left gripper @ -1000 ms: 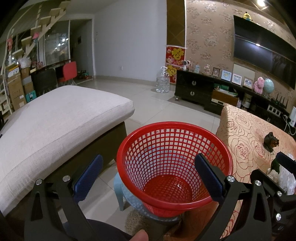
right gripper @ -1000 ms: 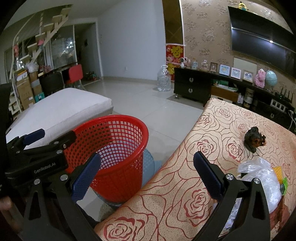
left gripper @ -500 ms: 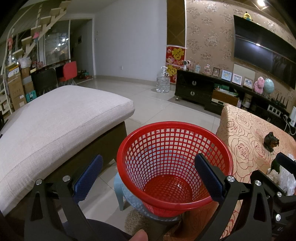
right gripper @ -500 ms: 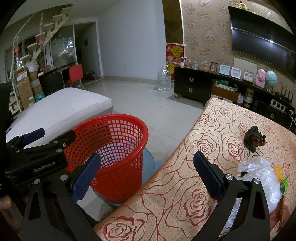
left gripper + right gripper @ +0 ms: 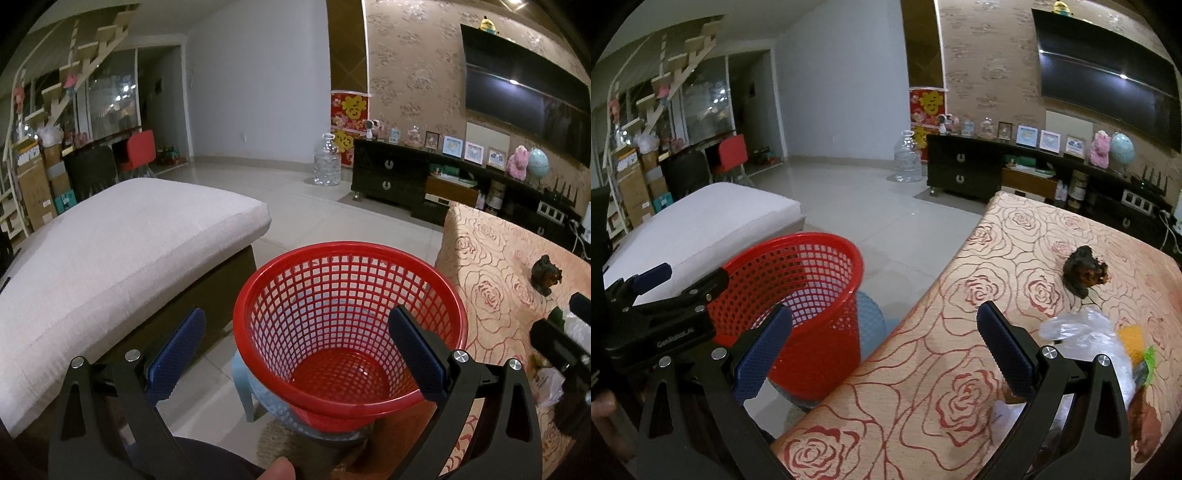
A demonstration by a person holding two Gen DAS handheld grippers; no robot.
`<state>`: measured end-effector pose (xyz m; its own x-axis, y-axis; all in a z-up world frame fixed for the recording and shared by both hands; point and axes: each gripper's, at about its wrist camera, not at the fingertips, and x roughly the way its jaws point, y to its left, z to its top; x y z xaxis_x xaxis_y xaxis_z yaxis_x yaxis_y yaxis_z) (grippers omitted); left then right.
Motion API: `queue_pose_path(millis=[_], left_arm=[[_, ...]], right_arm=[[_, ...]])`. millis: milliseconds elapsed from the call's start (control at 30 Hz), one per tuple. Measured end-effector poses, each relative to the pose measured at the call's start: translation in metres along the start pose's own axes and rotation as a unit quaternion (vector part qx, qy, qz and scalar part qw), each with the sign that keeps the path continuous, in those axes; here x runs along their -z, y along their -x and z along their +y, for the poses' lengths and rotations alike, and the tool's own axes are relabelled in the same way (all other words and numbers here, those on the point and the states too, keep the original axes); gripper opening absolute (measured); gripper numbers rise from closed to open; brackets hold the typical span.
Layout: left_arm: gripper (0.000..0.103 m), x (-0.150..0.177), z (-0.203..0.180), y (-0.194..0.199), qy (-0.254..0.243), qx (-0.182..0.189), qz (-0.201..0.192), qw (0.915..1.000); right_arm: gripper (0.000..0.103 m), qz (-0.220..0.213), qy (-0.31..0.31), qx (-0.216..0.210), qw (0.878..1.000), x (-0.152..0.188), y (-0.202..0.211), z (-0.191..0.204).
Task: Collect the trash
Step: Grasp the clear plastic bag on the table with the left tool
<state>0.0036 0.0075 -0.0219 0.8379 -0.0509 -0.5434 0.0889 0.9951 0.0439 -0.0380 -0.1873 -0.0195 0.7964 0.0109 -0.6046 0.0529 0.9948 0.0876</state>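
Note:
A red mesh basket stands empty on a pale blue stool beside the rose-patterned table. My left gripper is open and empty, hovering just above and in front of the basket. My right gripper is open and empty over the table's near corner. A crumpled clear plastic bag with yellow and green scraps lies on the table to the right of the right gripper. The basket also shows in the right wrist view, with the left gripper's body in front of it.
A dark figurine sits further back on the table. A beige cushioned bench is left of the basket. Tiled floor, a water jug and a black TV cabinet lie beyond.
The right gripper has shifted slightly right and forward over the table. The left gripper and the basket have barely moved.

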Motion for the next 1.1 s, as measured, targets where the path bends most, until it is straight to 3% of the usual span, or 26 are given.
queue_pose_path(millis=[500, 800, 900, 967, 1100], left_arm=[[0.096, -0.002, -0.026, 0.004, -0.022, 0.032, 0.013, 0.9992], [0.096, -0.029, -0.091, 0.003, -0.072, 0.123, 0.025, 0.9895], [0.096, -0.038, -0.123, 0.000, -0.095, 0.173, 0.038, 0.9796], [0.096, -0.039, -0.149, -0.002, -0.115, 0.216, 0.054, 0.9682], [0.096, -0.033, -0.201, 0.003, -0.165, 0.303, 0.088, 0.9345]], right_arm=[[0.097, -0.022, -0.072, 0.048, 0.996, -0.001, 0.025, -0.073], [0.097, -0.051, -0.085, 0.121, 0.988, -0.029, 0.059, -0.150], [0.097, -0.056, -0.090, 0.142, 0.984, -0.038, 0.065, -0.177], [0.097, -0.064, -0.103, 0.146, 0.982, -0.037, 0.068, -0.196], [0.097, -0.057, -0.149, 0.142, 0.977, -0.024, 0.060, -0.232]])
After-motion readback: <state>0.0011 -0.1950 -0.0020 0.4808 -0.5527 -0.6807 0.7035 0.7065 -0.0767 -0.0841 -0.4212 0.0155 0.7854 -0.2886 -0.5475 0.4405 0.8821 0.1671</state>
